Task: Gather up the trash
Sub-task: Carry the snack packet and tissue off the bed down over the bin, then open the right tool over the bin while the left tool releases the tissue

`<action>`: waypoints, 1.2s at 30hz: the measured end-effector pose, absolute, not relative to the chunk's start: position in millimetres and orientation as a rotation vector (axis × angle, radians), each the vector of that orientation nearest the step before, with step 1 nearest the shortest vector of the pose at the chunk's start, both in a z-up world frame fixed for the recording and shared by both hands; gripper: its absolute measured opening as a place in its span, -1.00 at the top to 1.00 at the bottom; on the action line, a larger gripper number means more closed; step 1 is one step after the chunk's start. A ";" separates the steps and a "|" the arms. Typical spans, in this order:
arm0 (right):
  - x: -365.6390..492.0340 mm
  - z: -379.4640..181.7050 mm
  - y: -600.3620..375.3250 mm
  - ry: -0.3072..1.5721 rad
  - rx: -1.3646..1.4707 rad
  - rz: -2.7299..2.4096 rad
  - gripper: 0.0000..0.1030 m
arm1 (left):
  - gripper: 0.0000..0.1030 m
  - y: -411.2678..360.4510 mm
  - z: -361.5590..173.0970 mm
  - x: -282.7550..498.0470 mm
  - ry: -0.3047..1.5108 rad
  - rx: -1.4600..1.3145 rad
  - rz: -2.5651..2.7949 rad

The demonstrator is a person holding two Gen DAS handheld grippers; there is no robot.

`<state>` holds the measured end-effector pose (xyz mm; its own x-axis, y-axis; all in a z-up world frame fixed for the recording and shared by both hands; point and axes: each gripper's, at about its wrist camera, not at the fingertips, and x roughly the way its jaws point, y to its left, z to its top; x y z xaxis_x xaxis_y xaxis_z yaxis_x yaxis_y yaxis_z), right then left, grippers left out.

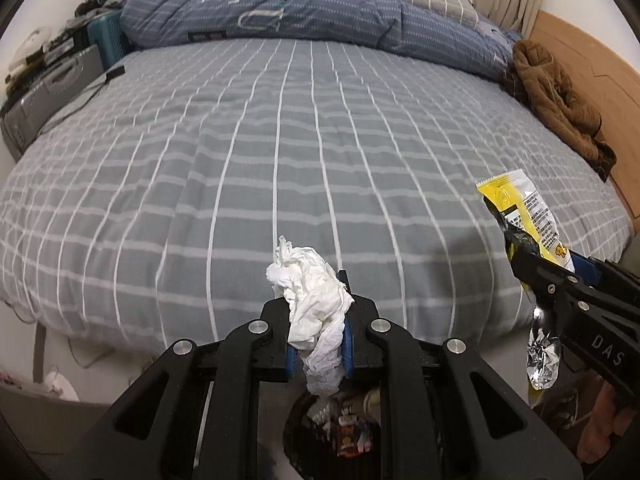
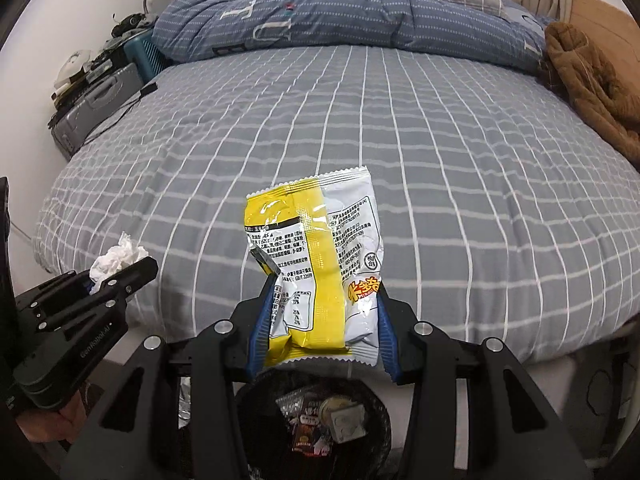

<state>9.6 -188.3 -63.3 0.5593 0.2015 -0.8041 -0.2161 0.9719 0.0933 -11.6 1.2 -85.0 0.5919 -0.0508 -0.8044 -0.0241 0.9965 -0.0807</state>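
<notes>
White crumpled tissue (image 1: 316, 304) pinched in left gripper (image 1: 318, 320); yellow snack wrapper (image 2: 316, 264) clamped upright in right gripper (image 2: 320, 320). Black trash bin (image 2: 312, 420) directly below right gripper, nearer than left.

Both wrist views look steeply down from close above the foot of the bed (image 1: 280, 140), sharing its checked cover.

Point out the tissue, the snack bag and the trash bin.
tissue (image 1: 316, 300), left wrist view, crumpled middle between the jaws.
snack bag (image 2: 320, 264), right wrist view, yellow stripe at its middle.
trash bin (image 2: 256, 404), right wrist view, dark left wall below the bag.
</notes>
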 end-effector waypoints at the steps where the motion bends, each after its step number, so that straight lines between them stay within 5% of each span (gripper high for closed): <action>1: 3.9 -66.8 -187.6 0.955 -0.020 0.245 0.17 | 0.70 2.5 -89.3 -19.1 0.948 -0.095 -0.016; 19: -78.2 -125.0 -177.7 1.102 -0.057 0.263 0.17 | 0.70 20.4 -149.8 -107.9 1.091 -0.097 0.027; 36: -79.1 -231.0 -170.5 1.332 -0.091 0.257 0.17 | 0.70 14.6 -230.3 -100.1 1.217 -0.061 0.033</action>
<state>-79.1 -170.5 -231.0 0.2128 0.1331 -0.9680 -0.2365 0.9682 0.0812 -100.1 14.6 -230.3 0.3462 -0.0075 -0.9381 -0.0578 0.9979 -0.0293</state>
